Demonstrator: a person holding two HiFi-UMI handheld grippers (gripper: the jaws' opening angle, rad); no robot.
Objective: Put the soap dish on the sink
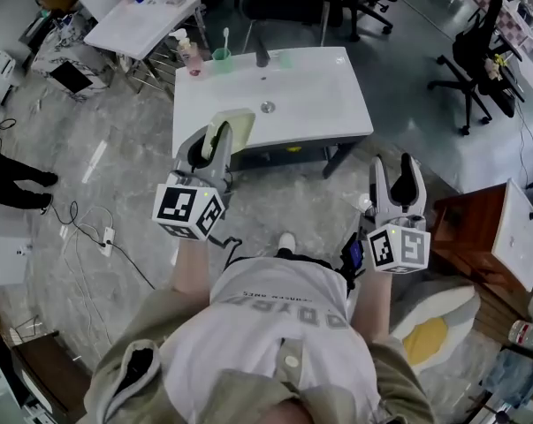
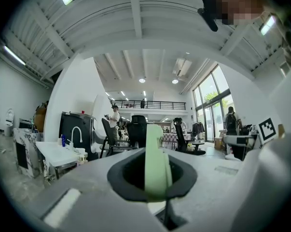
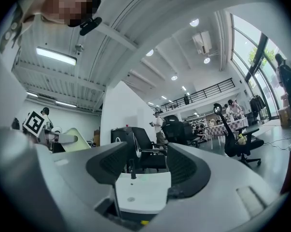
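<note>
Grey marbled floor [image 1: 116, 131] spreads under the person in a large open hall. Nearest, the shirt [image 1: 279, 312] carries a line of print too blurred to read. The marker cubes [image 1: 188, 208] bear only black-and-white squares, and no brand shows anywhere. The left claw [image 1: 215, 140] is clamped on the pale green soap dish [image 1: 229, 129], held on edge between its jaws. The right claw [image 1: 392, 180] stands with jaws apart and nothing between them. Just ahead of both lies the white sink [image 1: 319, 91]; the dish overlaps its near left corner but seems not set down. I judge this the carry step. Next comes reaching over the rim, laying the dish flat on a bare ledge, then releasing. Beyond the left claw, at the far rim, stand a green cup [image 1: 222, 58], a pink bottle [image 1: 193, 61] and the tap [image 1: 262, 56].
</note>
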